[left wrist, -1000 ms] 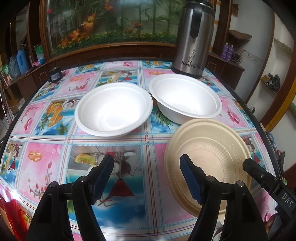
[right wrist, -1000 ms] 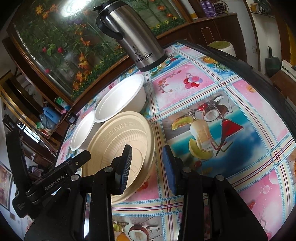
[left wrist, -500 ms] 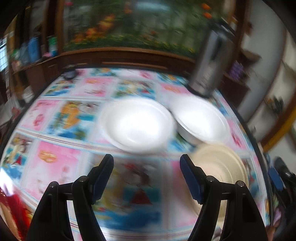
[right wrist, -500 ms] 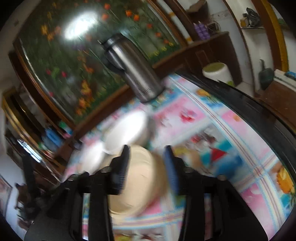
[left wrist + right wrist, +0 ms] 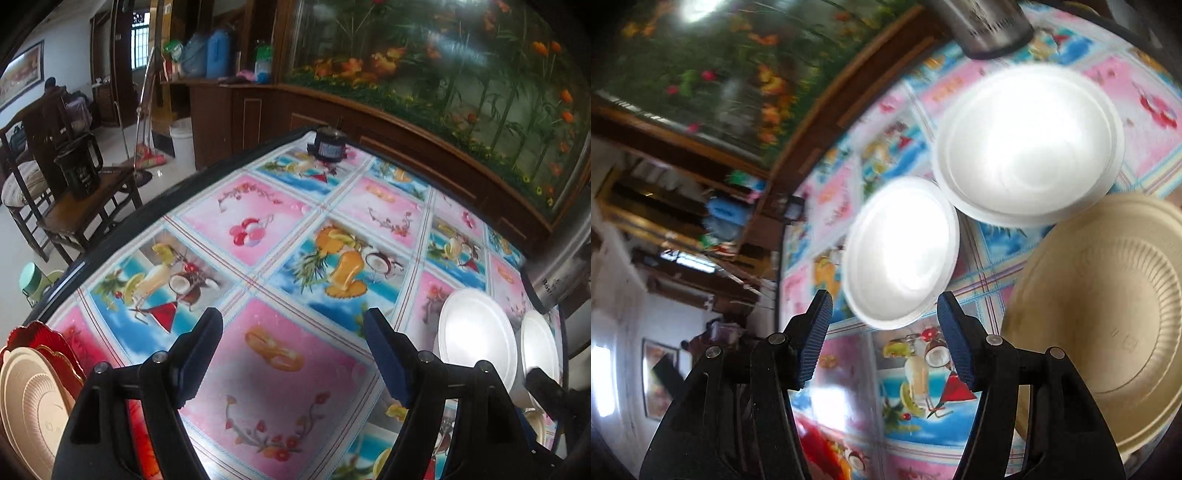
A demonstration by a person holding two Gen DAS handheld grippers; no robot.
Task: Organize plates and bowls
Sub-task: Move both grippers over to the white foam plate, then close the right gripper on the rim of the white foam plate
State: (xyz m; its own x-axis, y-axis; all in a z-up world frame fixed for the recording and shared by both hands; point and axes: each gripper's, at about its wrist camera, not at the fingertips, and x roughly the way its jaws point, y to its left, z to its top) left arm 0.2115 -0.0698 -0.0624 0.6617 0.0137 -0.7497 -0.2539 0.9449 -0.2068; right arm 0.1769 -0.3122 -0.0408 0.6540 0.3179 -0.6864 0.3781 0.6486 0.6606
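While hovering, left tool (image 5: 293, 354) gapes wide, empty | right tool (image 5: 884, 338) released (near white bowl (image 5: 901, 254))

patterned table (image 5: 295, 369) (fruit prints) bears two white bowls (image 5: 901, 251), beige plate (image 5: 1108, 332).

- The brushed steel thermos jug (image 5: 991, 27) is chopped off by the top edge of the right wrist view, its lettering smeared.
- The blurred flower-painted glass cabinet (image 5: 713, 74) behind it is pure streaks.
- The ribbed beige round plate (image 5: 1108, 314) runs out past the right edge.
- In the left wrist view, the scalloped red plate (image 5: 48, 343) and the beige plate (image 5: 33, 406) on it are cut at the corner.
- The second white foam bowl (image 5: 539, 350) is half hidden at the right by a black gripper part.
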